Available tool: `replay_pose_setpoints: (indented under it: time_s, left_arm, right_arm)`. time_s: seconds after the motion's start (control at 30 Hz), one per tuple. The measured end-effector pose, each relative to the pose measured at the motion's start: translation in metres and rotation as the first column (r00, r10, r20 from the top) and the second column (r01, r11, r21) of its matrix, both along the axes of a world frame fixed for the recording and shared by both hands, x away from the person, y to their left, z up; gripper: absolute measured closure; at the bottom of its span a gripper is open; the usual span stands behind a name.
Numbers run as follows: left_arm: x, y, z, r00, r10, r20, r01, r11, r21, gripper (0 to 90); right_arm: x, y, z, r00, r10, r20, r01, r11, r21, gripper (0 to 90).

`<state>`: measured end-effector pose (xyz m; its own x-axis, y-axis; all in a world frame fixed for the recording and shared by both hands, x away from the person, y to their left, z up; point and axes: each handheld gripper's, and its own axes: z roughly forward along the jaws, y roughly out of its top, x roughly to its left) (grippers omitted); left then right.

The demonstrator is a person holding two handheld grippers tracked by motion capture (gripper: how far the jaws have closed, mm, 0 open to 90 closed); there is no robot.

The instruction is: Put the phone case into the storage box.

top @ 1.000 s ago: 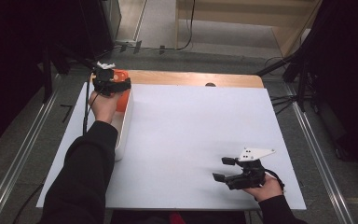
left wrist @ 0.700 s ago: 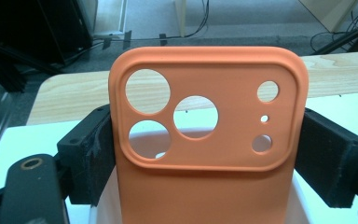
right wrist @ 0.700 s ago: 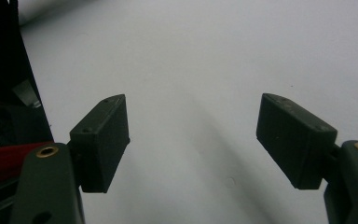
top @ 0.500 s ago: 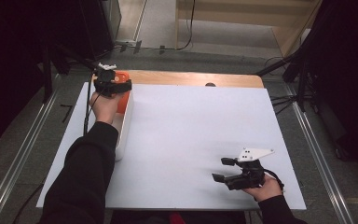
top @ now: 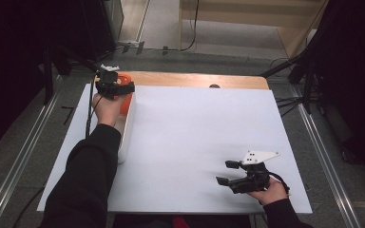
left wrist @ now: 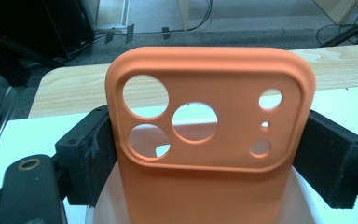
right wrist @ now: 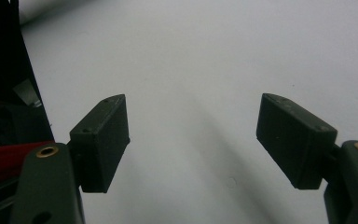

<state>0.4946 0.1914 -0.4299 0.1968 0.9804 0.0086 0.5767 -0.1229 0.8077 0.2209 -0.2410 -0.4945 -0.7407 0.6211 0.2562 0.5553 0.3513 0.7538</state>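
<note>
An orange phone case (left wrist: 223,158) with round camera holes stands upright between the black jaws of my left gripper (left wrist: 209,158), which is shut on its two side edges. From above, the left gripper (top: 116,88) sits at the table's far left with the orange case (top: 125,103) over the far end of a long white container (top: 126,130). My right gripper (top: 225,172) rests low near the front right of the table. The right gripper (right wrist: 193,140) is open, with nothing but bare white table between its jaws.
A white sheet (top: 204,128) covers the table, and a wooden strip (top: 195,80) shows along its far edge. Dark stands and cables (top: 309,71) surround the table. The person's left forearm (top: 88,175) lies along the left side.
The left gripper with the orange case has shifted only slightly above the container's far end. The right gripper has stayed in place, open.
</note>
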Motion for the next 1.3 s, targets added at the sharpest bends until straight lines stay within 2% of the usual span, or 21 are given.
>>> replay_pose_setpoints:
  time_s: [0.23,0.5,0.73,1.1,1.3]
  left_arm:
    - [0.0,0.002,0.002,1.0,0.005,0.008,-0.005,0.9998,-0.018,3.8]
    - [-0.001,0.007,0.007,0.9998,-0.018,-0.006,0.017,0.9986,-0.05,3.8]
    - [-0.002,0.006,0.013,0.9983,-0.049,-0.031,0.047,0.9974,-0.054,3.8]
    - [-0.006,0.006,0.022,0.993,-0.097,-0.069,0.092,0.9931,-0.074,4.0]
    - [-0.01,0.007,0.031,0.9897,-0.127,-0.066,0.121,0.9886,-0.09,4.0]
  right_arm:
    - [0.0,0.0,0.0,1.0,0.001,-0.001,-0.001,1.0,-0.001,24.2]
    - [0.001,0.001,-0.001,1.0,0.009,-0.002,-0.009,1.0,-0.003,24.2]
    - [0.001,0.001,0.0,1.0,0.009,-0.002,-0.009,1.0,-0.005,24.2]
    - [0.002,0.001,0.0,1.0,0.008,-0.004,-0.008,1.0,-0.002,24.2]
    - [0.003,0.003,-0.001,0.9999,0.016,-0.005,-0.016,1.0,-0.008,24.2]
